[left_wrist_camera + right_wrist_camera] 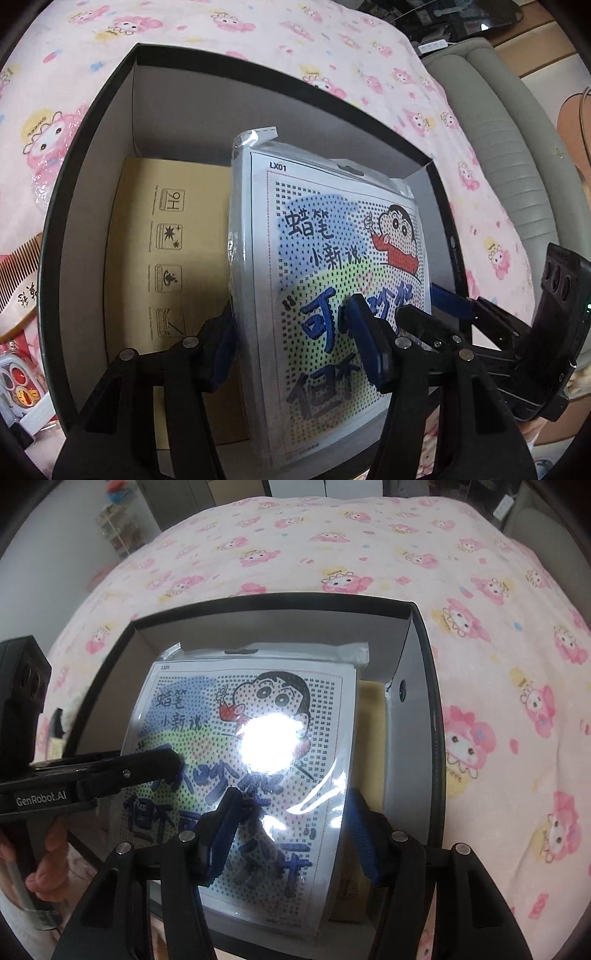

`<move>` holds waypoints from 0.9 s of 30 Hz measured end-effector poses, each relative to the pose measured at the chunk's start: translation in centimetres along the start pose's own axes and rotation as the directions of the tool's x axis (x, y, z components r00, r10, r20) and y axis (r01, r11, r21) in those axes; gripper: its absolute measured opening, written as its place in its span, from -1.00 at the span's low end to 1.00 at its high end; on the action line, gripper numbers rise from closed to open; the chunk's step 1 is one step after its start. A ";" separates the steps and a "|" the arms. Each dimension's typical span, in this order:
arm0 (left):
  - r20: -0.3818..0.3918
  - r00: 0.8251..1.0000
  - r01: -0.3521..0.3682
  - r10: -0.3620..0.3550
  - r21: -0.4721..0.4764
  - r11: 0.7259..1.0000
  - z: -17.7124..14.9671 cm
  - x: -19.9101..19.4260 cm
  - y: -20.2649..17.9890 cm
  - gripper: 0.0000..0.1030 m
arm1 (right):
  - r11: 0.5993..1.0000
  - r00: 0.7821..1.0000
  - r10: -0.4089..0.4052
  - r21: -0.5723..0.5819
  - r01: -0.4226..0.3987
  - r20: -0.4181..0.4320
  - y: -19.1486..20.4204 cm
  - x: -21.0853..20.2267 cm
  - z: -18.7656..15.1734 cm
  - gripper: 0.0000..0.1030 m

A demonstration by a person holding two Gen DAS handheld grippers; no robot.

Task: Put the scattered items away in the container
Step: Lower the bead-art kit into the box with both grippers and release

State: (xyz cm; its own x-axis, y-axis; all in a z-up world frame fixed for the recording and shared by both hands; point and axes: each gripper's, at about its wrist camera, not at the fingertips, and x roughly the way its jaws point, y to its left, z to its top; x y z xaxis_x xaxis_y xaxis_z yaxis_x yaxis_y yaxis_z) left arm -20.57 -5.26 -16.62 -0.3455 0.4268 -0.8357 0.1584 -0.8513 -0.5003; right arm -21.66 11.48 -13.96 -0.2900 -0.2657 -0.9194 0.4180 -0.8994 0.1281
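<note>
A flat plastic-wrapped cartoon diamond-painting kit point(332, 288) is held tilted over the open black box point(92, 155), partly inside it. My left gripper point(291, 343) is shut on the kit's near left edge, one blue pad under it and one on its face. My right gripper point(291, 830) is shut on the kit's right edge point(280, 812), with its blue pads on either side. The right gripper also shows in the left wrist view point(443, 306). The left gripper shows in the right wrist view point(162, 764). A tan flat package point(155, 258) lies on the box floor.
The box point(424, 672) sits on a bed with a pink cartoon-print cover point(498, 664). A wooden comb point(18, 273) and a small red-and-white item point(18, 380) lie left of the box. A grey chair point(517, 155) stands beyond the bed.
</note>
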 end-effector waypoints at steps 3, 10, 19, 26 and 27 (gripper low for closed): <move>-0.041 0.995 -0.087 0.088 0.023 0.996 -0.3 0.9 -0.3 0.03 | 0.999 1.000 -0.018 -0.029 0.018 -0.003 0.5 0.1 -0.3 0.05; 0.049 0.978 -0.203 0.201 0.047 0.978 0.6 -1.5 -1.2 0.02 | 0.999 0.999 0.042 -0.020 -0.041 0.027 0.3 -0.9 0.6 0.03; -0.135 0.959 -0.240 0.251 0.090 0.967 1.6 3.0 -2.1 -0.11 | 0.994 0.983 0.105 -0.010 -0.108 -0.151 0.6 3.1 1.7 -0.09; -0.176 0.969 -0.150 0.173 0.133 0.980 1.2 4.2 -4.3 -0.12 | 0.995 0.982 0.101 0.019 -0.100 -0.159 -0.2 2.8 0.5 -0.10; -0.173 0.967 -0.164 0.190 0.150 0.975 1.2 4.3 -4.6 -0.13 | 0.996 0.984 0.084 0.013 -0.083 -0.158 -0.1 2.8 0.4 -0.11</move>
State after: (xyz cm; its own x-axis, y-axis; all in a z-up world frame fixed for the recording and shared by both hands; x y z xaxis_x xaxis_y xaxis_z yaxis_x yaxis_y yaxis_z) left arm -23.85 0.09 -17.67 -0.1444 0.3039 -0.9417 0.0722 -0.9459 -0.3163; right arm -22.90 10.71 -16.40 -0.1144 -0.2819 -0.9526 0.4294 -0.8787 0.2084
